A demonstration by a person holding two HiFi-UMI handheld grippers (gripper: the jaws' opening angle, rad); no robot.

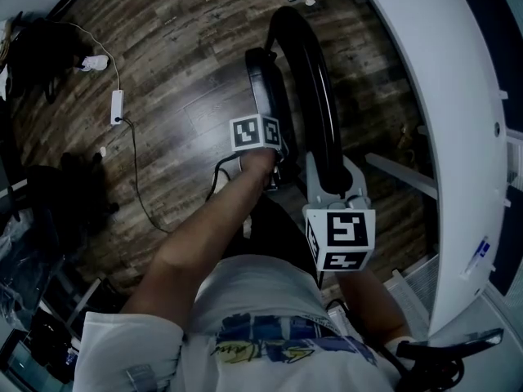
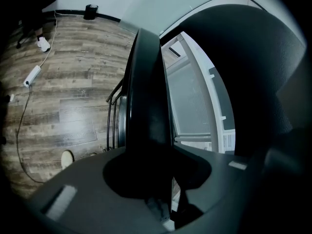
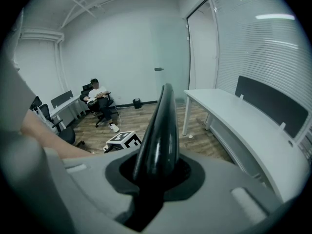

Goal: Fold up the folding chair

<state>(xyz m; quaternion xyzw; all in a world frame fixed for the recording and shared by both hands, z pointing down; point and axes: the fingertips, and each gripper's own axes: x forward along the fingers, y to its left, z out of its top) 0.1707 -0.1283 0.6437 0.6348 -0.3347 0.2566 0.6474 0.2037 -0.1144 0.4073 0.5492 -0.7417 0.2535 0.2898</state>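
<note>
The black folding chair stands on the wood floor below me, its curved backrest (image 1: 309,80) close beside its seat panel (image 1: 263,84). My left gripper (image 1: 260,137), under its marker cube, is shut on the seat's edge; in the left gripper view the dark seat (image 2: 146,96) rises straight out of the left gripper (image 2: 151,179), with the backrest (image 2: 243,67) looming at right. My right gripper (image 1: 335,178) is shut on the backrest's top rim. The glossy black rim (image 3: 161,130) stands up from the right gripper (image 3: 153,174).
A white curved desk (image 1: 445,137) runs close along the chair's right side. A cable with a white adapter (image 1: 117,106) and dark bags (image 1: 65,194) lie on the floor at left. A person (image 3: 100,100) sits on an office chair far across the room.
</note>
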